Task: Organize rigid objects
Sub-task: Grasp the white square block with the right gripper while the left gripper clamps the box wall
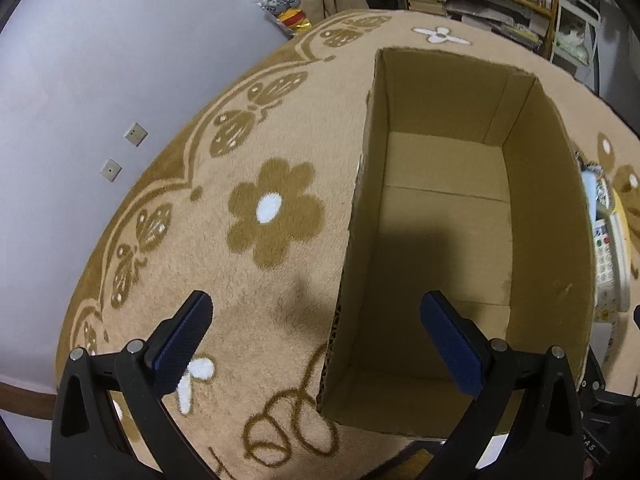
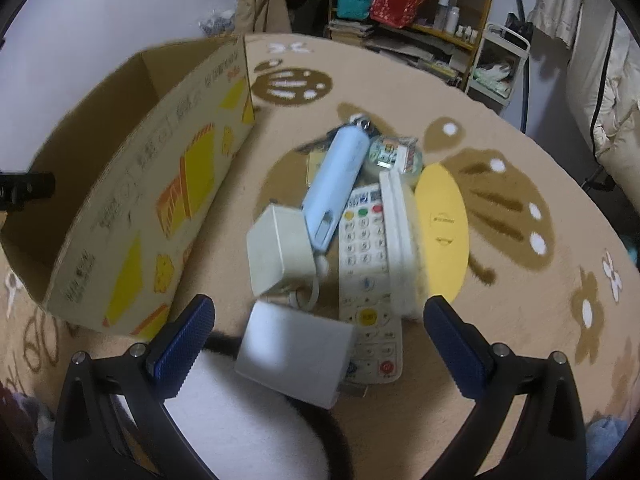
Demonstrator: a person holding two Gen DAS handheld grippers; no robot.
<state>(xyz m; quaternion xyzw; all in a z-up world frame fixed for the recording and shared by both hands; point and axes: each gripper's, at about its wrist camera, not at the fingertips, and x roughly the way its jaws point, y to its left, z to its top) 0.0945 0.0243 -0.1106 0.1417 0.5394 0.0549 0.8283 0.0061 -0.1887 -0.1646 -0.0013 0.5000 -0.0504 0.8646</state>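
An open cardboard box (image 1: 552, 200) stands on the patterned rug, with nothing inside it; it also shows in the right wrist view (image 2: 132, 184) at the left. My left gripper (image 1: 316, 340) is open over the box's near left wall, holding nothing. My right gripper (image 2: 320, 340) is open above a pile of objects: a grey block (image 2: 292, 360), a white adapter (image 2: 280, 252), a white remote (image 2: 368, 272), a light blue case (image 2: 336, 184), a white handset (image 2: 400, 240), a yellow disc (image 2: 444, 232) and a tape roll (image 2: 390, 156).
The tan rug (image 1: 260, 280) with brown flowers covers the surface. A wall with two sockets (image 1: 136, 134) lies left. Cluttered shelves (image 2: 420, 0) stand behind. A white cloth with black edge (image 2: 240, 432) lies below the right gripper.
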